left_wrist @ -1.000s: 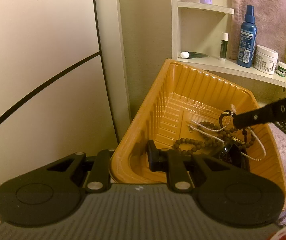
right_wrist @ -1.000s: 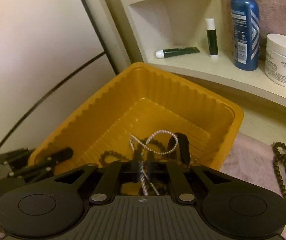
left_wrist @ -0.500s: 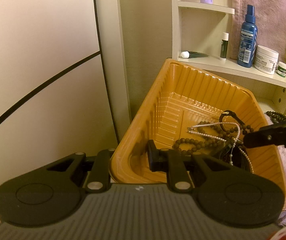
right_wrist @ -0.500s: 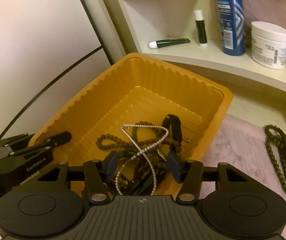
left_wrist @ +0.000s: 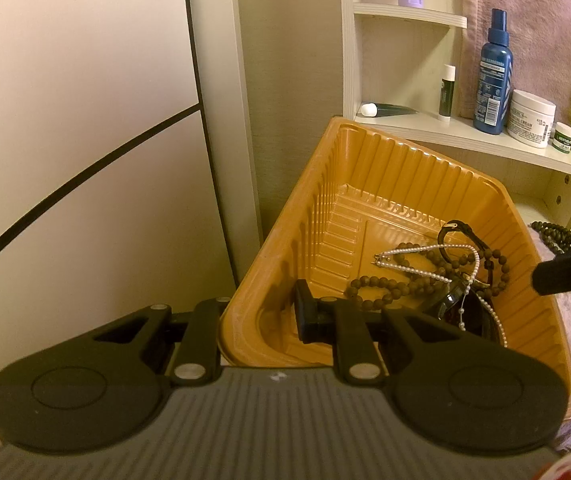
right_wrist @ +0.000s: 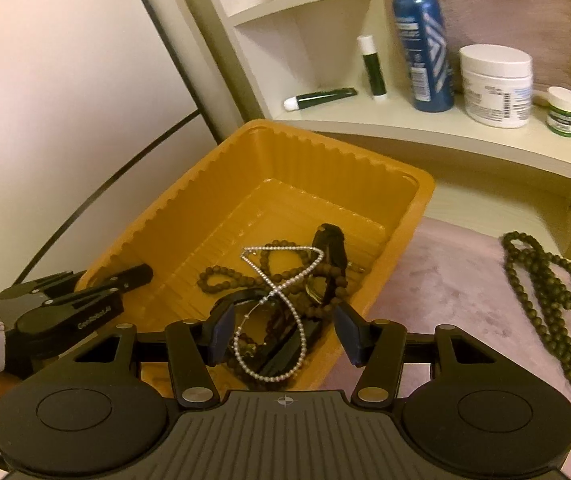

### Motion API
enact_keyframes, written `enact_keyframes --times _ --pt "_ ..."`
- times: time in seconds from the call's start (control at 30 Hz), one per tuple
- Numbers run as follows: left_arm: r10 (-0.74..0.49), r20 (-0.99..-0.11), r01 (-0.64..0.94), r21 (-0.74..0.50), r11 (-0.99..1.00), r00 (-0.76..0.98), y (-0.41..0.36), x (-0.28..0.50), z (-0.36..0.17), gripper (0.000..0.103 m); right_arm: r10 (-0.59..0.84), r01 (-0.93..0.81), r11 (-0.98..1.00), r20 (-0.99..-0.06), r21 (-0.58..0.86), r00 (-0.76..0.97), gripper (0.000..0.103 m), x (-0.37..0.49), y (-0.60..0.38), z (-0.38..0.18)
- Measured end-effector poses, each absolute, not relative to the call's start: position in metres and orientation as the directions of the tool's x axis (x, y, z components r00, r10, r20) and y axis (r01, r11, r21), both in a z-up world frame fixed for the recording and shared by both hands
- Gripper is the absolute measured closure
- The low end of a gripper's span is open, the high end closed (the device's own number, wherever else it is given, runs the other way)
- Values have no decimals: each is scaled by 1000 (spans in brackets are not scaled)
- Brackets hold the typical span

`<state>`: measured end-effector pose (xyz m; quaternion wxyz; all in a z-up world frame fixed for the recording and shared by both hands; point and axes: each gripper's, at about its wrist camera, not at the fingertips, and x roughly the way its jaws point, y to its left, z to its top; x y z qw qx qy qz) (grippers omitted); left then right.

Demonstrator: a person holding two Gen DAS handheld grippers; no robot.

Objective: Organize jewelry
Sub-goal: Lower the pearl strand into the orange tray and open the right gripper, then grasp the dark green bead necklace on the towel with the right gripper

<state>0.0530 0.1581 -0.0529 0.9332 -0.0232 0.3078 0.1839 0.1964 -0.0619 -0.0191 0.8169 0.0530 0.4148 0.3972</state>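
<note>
An orange ribbed tray [left_wrist: 405, 148] [right_wrist: 325, 140] is held tilted by my left gripper [left_wrist: 261, 320] [right_wrist: 97, 284], shut on the tray's near corner wall, one finger inside and one outside. In the tray lie a pearl necklace [left_wrist: 417, 272] [right_wrist: 285, 284], a brown bead bracelet [left_wrist: 369, 284] [right_wrist: 221, 276] and a black watch [left_wrist: 461, 232] [right_wrist: 331, 240], all tangled together. My right gripper [right_wrist: 285, 332] stands open over the tray's near right side with nothing pinched between its blue pads; one of its fingers [left_wrist: 565, 276] shows at the right edge of the left wrist view.
A long string of dark green beads [right_wrist: 545, 292] [left_wrist: 557, 236] lies on the pink cloth [right_wrist: 445, 280] right of the tray. Behind, a shelf [right_wrist: 425, 128] carries a blue spray bottle [right_wrist: 421, 40], a white jar [right_wrist: 497, 84], a lip balm [right_wrist: 373, 64] and a tube [right_wrist: 321, 98]. A wall panel stands left.
My right gripper opened, released the pearl necklace into the tray and drew back toward the right. The left gripper and the tray stayed put.
</note>
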Motion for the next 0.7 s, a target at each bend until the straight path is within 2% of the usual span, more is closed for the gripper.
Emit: enact_keyframes --times 0.27,0.7 --pt "328 -583 -358 69 931 743 158 53 -53 86 662 -563 721 -642 404 387 47 191 -95 -21" --pt "328 -584 -358 68 931 742 158 52 -52 86 487 -415 860 -723 298 490 47 196 -180 -48"
